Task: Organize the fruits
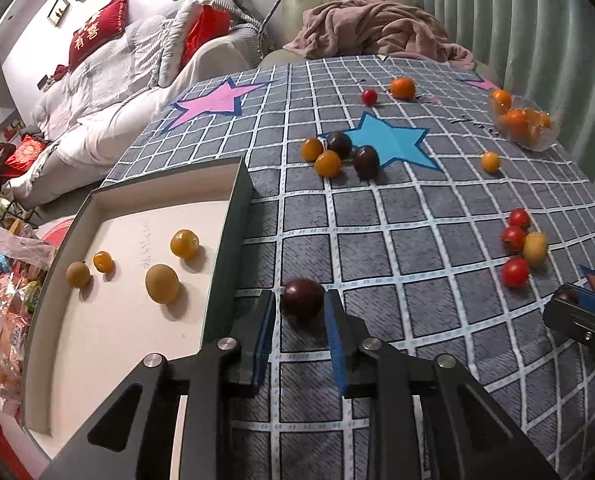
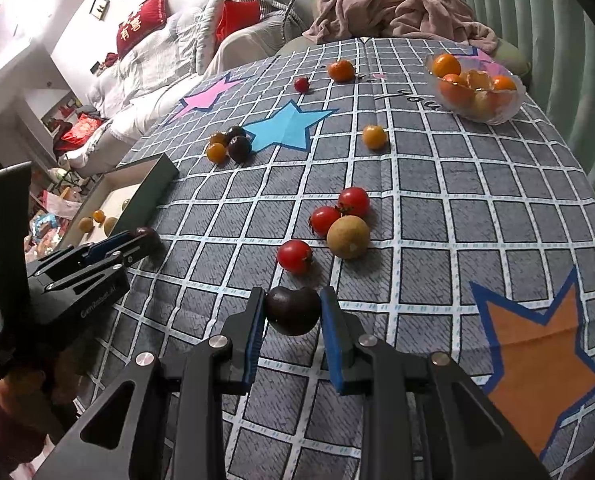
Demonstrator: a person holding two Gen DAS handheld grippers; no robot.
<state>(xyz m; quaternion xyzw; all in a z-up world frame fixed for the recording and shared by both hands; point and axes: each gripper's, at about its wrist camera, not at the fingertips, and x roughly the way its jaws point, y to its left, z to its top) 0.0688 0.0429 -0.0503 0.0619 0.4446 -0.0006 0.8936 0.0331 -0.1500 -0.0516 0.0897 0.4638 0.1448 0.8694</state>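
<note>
My left gripper (image 1: 300, 307) is shut on a dark plum (image 1: 302, 299) just right of the white tray (image 1: 233, 216), which holds several yellow fruits (image 1: 162, 283). It also shows in the right wrist view (image 2: 137, 240). My right gripper (image 2: 293, 312) is shut on another dark plum (image 2: 293, 310) above the checked tablecloth (image 2: 437, 200). Red tomatoes (image 2: 294, 256) and a tan fruit (image 2: 348, 237) lie just beyond it. Two more plums (image 1: 366, 160) and yellow fruits (image 1: 327, 163) lie by the blue star.
A glass bowl (image 2: 497, 114) of oranges stands at the far right. A lone orange (image 2: 341, 70), a small tomato (image 2: 301, 84) and a yellow fruit (image 2: 374, 136) lie on the cloth. A sofa and an armchair with a blanket (image 1: 377, 28) are beyond the table.
</note>
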